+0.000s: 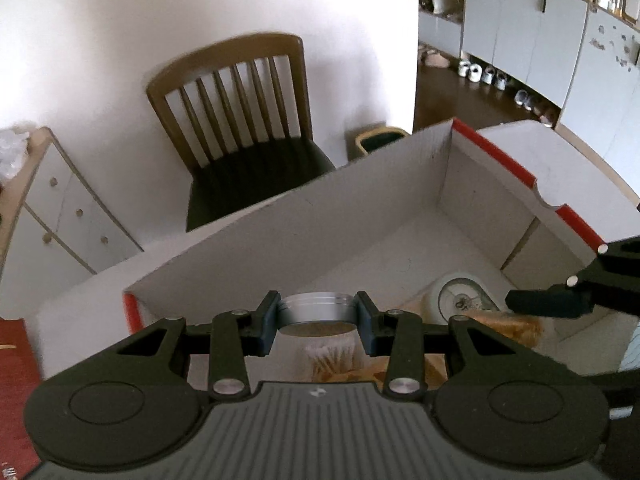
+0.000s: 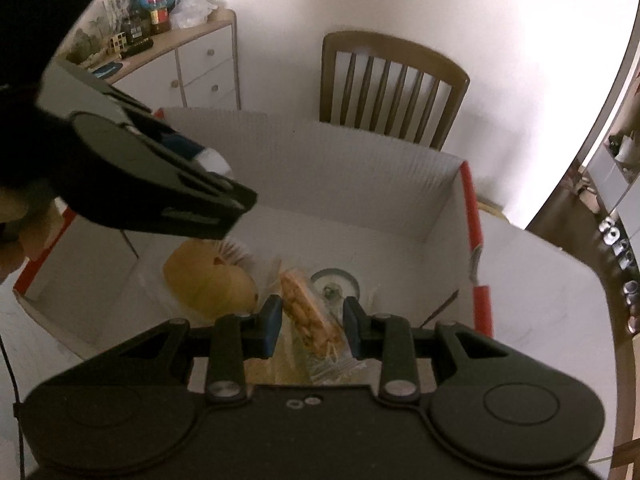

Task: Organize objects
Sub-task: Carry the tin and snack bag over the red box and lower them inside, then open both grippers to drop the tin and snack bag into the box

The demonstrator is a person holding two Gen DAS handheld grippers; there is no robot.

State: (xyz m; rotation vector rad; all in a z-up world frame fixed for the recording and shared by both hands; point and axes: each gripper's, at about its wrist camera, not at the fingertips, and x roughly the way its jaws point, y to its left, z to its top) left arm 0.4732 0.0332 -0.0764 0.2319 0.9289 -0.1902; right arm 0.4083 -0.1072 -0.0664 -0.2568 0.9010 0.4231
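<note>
Wooden chair (image 1: 244,120) by a drawer cabinet (image 2: 200,72) (cluttered top).

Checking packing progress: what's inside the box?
In the box: yellow fruit, wrapped snack, tape roll. The left hand-held gripper hides the floor beneath it.

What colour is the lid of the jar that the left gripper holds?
Silver: the lid of the jar, held by the left gripper, shows best in the left wrist view.

The left gripper (image 1: 317,322) clamps a silver-lidded jar (image 1: 318,312) above the white cardboard box (image 1: 304,220).
</note>
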